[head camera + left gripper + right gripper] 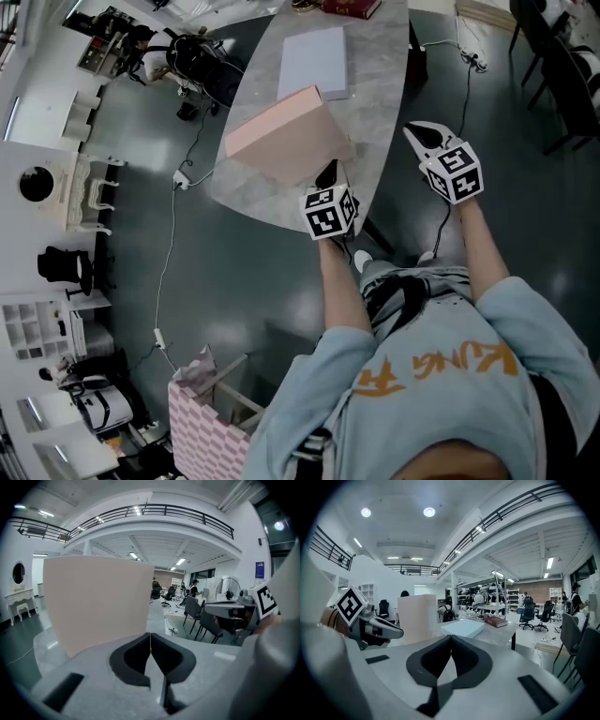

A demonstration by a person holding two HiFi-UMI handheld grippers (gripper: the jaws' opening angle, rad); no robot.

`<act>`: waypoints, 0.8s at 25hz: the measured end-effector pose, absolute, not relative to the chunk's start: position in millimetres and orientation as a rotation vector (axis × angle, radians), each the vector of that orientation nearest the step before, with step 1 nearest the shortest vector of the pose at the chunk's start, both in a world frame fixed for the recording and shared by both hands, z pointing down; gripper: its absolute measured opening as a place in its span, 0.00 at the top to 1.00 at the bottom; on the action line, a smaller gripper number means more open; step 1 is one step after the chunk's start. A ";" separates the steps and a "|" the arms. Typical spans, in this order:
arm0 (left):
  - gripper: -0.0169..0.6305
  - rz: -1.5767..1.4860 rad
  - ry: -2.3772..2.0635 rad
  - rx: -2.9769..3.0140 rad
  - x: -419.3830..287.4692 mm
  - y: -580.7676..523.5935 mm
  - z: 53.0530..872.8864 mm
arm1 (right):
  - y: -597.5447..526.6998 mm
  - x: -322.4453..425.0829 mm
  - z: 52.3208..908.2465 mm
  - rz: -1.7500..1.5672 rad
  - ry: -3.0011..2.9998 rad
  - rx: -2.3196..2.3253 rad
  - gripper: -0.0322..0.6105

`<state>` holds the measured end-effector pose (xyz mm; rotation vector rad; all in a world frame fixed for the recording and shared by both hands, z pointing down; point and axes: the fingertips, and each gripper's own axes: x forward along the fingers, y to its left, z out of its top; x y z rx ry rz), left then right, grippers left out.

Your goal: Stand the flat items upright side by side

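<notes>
Pink box (pixel 286 136) stands upright on the table (pixel 380 94) close to its near edge, broad face turned toward me, and I take it for the first flat item set up, kept down at this end so the run of table beyond it stays free for the others. My left gripper (pixel 328 176) sits at the near edge just behind the box, low by its right bottom corner, jaws clenched tight on nothing. Whether the tips touch the box I cannot tell, but nothing grips it, so it stands on its own base. I judge that closed tips there serve as a blunt stop or nudger, should it lean back toward me. My right gripper (pixel 422 136) hangs off the right edge of the table, over the floor, jaws likewise pressed together and empty. I read that as parked clear, where it cannot clip the standing box. White box (pixel 314 61) lies flat further up the table, and a red book (pixel 352 7) lies at the far edge, both not yet stood up. To raise the white box beside the pink one I would first have to open a gripper, and I would mind the pink box, since it stands near enough to the edge to topple off
</notes>
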<state>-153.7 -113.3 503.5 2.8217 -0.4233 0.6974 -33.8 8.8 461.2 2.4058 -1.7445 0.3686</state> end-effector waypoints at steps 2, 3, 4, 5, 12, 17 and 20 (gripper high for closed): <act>0.95 0.687 -0.393 2.842 -139.3 -101.0 500.9 | 25.8 -24.2 460.5 0.368 -1.725 2.446 0.95; 0.95 0.679 -0.376 2.853 -132.9 -93.4 497.5 | 35.7 -20.4 458.4 0.367 -1.715 2.466 0.95; 0.95 0.671 -0.357 2.866 -126.4 -85.8 494.2 | 45.6 -16.5 456.5 0.366 -1.702 2.486 0.95; 0.95 0.666 -0.337 2.879 -118.8 -78.8 491.7 | 55.0 -11.7 455.6 0.365 -1.687 2.506 0.95; 0.95 0.620 -0.205 2.949 -56.0 -43.2 466.4 | 107.0 32.0 438.5 0.341 -1.561 2.617 0.95; 0.95 0.553 -0.162 2.942 -29.8 -11.4 438.3 | 143.7 50.3 411.5 0.333 -1.492 2.659 0.95; 0.95 0.553 -0.147 2.939 -19.2 -5.7 438.5 | 146.1 58.2 409.8 0.339 -1.477 2.653 0.95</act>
